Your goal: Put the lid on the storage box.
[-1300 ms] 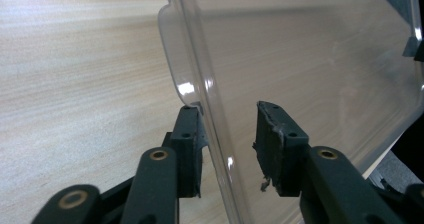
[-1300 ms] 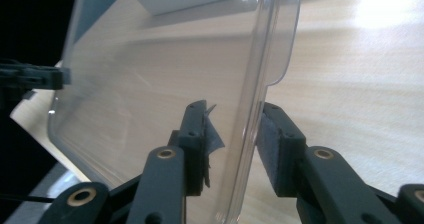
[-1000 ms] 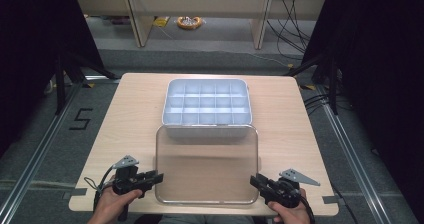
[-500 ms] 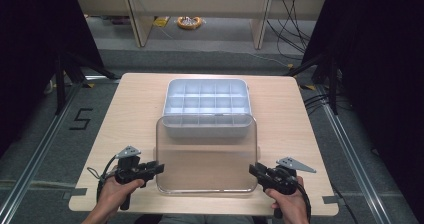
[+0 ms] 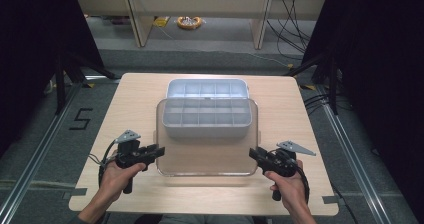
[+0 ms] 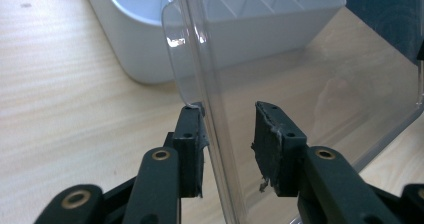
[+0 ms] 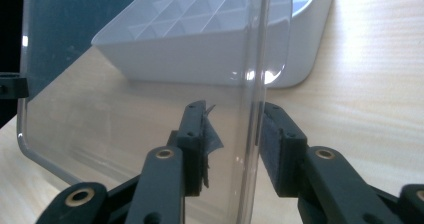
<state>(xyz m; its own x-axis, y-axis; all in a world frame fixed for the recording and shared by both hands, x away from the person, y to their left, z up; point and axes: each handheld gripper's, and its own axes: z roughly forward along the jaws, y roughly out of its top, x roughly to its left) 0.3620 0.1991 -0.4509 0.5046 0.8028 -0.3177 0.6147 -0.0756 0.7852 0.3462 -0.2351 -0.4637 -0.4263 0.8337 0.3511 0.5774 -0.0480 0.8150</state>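
Worktop (image 5: 130,104): pale wood, carrying a white compartment box (image 5: 207,88) toward its far side.

Clear lid (image 5: 207,149): a transparent tray-like cover, held between the two tools. It is tilted, its far edge up over the box's near half, its near edge low by the person's side.

Step in hand, as judged: carrying the lid over to seat it on the box. The next move calls for both hands to travel forward together and level the lid, so its rim lines up with the box walls before lowering.

Left tool (image 5: 159,151): clamped on the lid's left rim. Right tool (image 5: 252,153): clamped on the right rim.

The high view gives the lid's overlap with the box. The left gripper view shows the rim wall (image 6: 215,134) running between the pads (image 6: 192,134), and the right gripper view shows torn pad lining (image 7: 212,134) against the plastic.
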